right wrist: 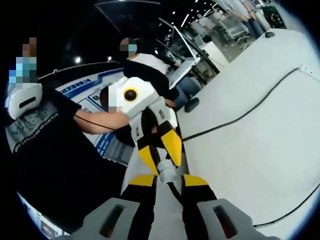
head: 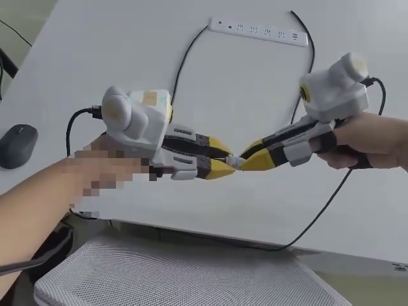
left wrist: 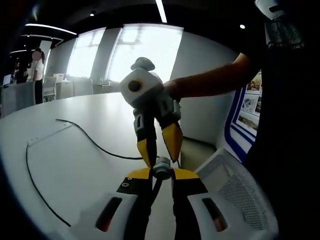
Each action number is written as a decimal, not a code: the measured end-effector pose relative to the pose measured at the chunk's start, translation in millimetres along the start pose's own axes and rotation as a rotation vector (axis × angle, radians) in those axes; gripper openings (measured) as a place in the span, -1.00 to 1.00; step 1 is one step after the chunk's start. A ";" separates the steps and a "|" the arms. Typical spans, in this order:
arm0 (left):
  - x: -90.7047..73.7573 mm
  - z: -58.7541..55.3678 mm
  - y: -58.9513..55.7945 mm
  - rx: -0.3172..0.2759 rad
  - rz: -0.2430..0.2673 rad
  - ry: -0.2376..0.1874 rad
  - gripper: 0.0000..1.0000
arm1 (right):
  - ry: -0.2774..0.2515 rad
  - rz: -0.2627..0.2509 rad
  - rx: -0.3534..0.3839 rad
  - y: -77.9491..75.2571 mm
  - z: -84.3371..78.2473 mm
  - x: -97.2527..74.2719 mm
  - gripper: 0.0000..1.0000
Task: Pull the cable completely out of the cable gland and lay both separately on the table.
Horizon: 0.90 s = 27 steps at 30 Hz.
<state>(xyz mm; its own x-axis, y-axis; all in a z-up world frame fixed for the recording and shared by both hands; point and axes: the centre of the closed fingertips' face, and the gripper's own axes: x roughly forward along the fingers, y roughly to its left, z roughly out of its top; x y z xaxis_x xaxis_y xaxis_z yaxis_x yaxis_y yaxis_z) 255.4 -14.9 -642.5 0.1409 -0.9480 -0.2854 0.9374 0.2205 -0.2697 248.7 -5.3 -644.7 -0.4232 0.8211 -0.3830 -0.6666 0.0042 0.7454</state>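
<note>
Nearest, at 6 o'clock in the head view, a grey mesh chair back [head: 191, 277] is sitting just below the near edge of the white table [head: 115, 51].

Above that edge the left gripper [head: 229, 159] is reaching in from 9 o'clock. The right gripper [head: 243, 159] is coming in from 3 o'clock, gripped by the person's right hand [head: 366, 140]. Their yellow tips are meeting nose to nose.

The cable gland [head: 234, 160], small and pale, is sitting right where the two pairs of tips are meeting. In the left gripper view it is lying between that gripper's own jaws, which are standing narrow and pinching it. In the right gripper view the jaws are also standing narrow, nipping the thin dark cable [right wrist: 175, 192]. This cable is running back from the gland toward 6 o'clock. The cable is still sitting in the gland, and the grippers are holding both up.

Farther out, a dark computer mouse [head: 16, 145] is resting on the table at 9 o'clock of the left gripper. A black power cord [head: 183, 67] is curving across the tabletop toward 12 o'clock. There a white power strip [head: 258, 30] is lying at the far side.
</note>
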 end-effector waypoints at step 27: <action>-1.1 5.2 -4.8 0.022 -0.017 0.004 -0.71 | -0.018 0.063 -0.030 9.4 -1.6 -1.7 -0.86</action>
<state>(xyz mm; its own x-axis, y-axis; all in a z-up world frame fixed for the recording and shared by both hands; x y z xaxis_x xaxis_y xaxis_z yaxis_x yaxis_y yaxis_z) 252.4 -16.1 -636.2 0.1232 -0.9508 -0.2843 0.9465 0.1987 -0.2542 242.1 -7.5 -637.9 -0.4539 0.8293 -0.3258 -0.6575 -0.0649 0.7507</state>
